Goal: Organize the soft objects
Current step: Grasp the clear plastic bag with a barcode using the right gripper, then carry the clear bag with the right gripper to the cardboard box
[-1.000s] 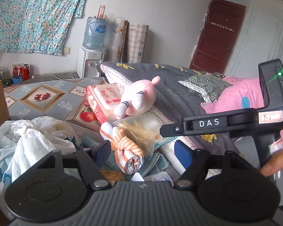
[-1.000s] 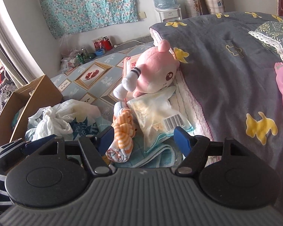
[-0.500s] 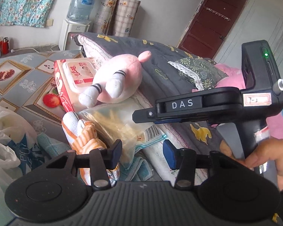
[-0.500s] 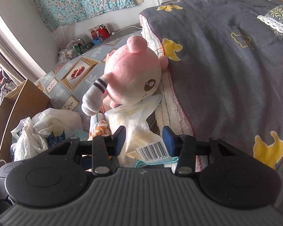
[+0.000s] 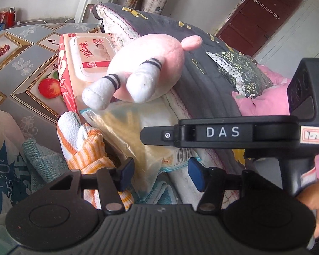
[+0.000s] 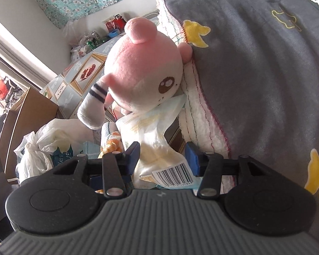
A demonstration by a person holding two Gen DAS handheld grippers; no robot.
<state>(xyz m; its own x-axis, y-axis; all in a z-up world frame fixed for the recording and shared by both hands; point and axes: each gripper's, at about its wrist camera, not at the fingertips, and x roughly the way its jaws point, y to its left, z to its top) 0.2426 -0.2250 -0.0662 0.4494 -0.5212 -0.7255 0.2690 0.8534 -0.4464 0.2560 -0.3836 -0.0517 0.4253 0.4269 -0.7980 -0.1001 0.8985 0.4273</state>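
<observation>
A pink plush toy leans on the grey quilt's edge. Below it lies a clear plastic pack with a barcode label. An orange-striped rolled cloth lies to its left. My right gripper is shut on the pack, whose plastic fills the gap between the pads. In the left wrist view the right gripper reaches over the pack. My left gripper has its jaws opening. The pack's near end sits between them, and the right pad stands apart from it.
A red wet-wipes pack lies behind the plush. A teal towel and a white plastic bag lie left. A cardboard box stands far left. Pink bedding lies right. A hand holds the right gripper.
Both grippers came down and closer to the pile below the plush. Their jaws narrowed, and the clear pack now sits between both pairs. The left jaws have since widened a little.
</observation>
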